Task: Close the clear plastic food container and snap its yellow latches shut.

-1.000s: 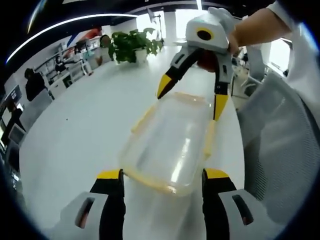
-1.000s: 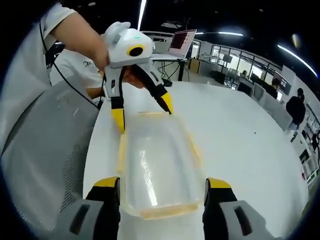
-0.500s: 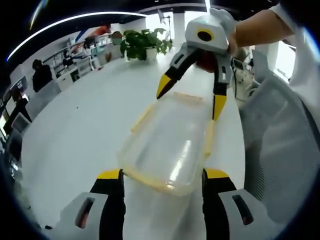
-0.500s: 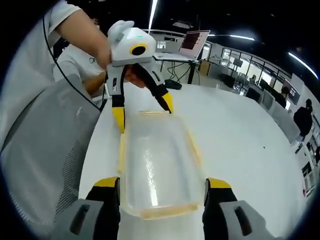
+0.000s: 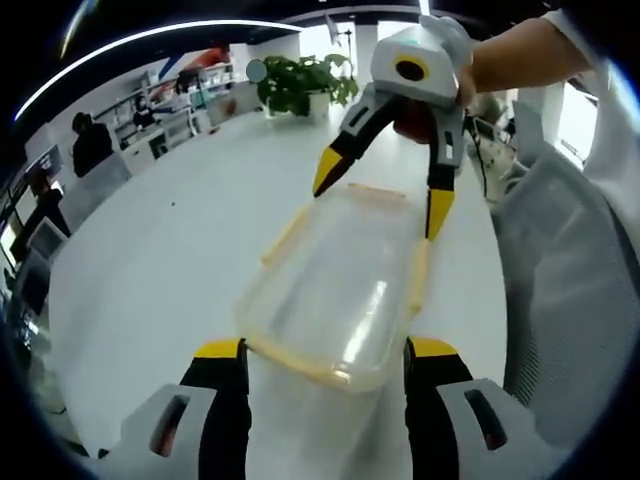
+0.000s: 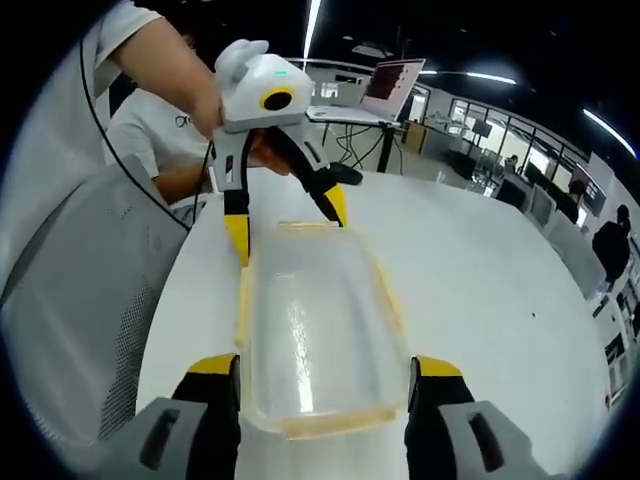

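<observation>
A clear plastic food container [image 5: 340, 290] with a yellow rim and yellow latches [image 5: 285, 235] along its sides hangs over the white table [image 5: 170, 250], its lid lying on top. My left gripper [image 5: 326, 349] is shut on its near end, jaws pressed against both sides. My right gripper [image 5: 381, 205] clamps the far end, a hand behind it. In the right gripper view the same container [image 6: 315, 330] runs away from my right gripper [image 6: 325, 365] toward the left gripper [image 6: 287, 232], whose yellow tips straddle the far end.
A grey mesh chair [image 5: 570, 280] stands close at the table's edge, also in the right gripper view as chair [image 6: 90, 300]. A potted plant [image 5: 305, 85] sits at the table's far end. A laptop [image 6: 385, 80] and office desks with people lie beyond.
The container stays fixed between both grippers while the room behind slides sideways; the plant has drifted right in the left gripper view. The grip has not changed.
</observation>
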`<state>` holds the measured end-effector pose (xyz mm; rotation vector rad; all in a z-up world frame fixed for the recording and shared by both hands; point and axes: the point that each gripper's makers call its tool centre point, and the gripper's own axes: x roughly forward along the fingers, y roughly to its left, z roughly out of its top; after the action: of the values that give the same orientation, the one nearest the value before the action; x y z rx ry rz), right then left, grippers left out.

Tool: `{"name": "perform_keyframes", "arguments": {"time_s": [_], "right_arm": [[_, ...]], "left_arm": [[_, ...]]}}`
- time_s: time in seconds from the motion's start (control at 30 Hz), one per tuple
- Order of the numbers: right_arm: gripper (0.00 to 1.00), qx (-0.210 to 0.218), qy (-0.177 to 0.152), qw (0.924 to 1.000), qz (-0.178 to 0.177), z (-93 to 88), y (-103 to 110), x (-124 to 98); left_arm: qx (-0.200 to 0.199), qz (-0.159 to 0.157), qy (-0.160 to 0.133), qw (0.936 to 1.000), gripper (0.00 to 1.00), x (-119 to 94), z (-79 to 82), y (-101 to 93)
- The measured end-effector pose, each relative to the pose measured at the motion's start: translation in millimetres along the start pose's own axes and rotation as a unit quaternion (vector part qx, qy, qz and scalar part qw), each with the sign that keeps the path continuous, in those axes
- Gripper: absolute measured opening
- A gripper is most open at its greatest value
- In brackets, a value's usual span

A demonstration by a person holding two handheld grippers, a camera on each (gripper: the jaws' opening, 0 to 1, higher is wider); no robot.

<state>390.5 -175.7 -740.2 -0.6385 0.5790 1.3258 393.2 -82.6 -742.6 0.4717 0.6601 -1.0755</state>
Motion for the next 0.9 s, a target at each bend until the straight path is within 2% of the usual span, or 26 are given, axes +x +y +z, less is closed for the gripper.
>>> {"name": "perform_keyframes", "arguments": {"time_s": [0.53,0.9], "right_arm": [[0.67,-0.001,0.008,1.0000,-0.002,3.0,-43.0,8.9],[0.67,-0.003,0.008,1.0000,-0.002,3.0,-43.2,9.1]], "left_arm": [[0.000,0.006,-0.001,1.0000,0.61,13.2,9.4,41.4],[0.000,0.006,-0.002,1.0000,0.61,13.0,9.4,42.5]]}}
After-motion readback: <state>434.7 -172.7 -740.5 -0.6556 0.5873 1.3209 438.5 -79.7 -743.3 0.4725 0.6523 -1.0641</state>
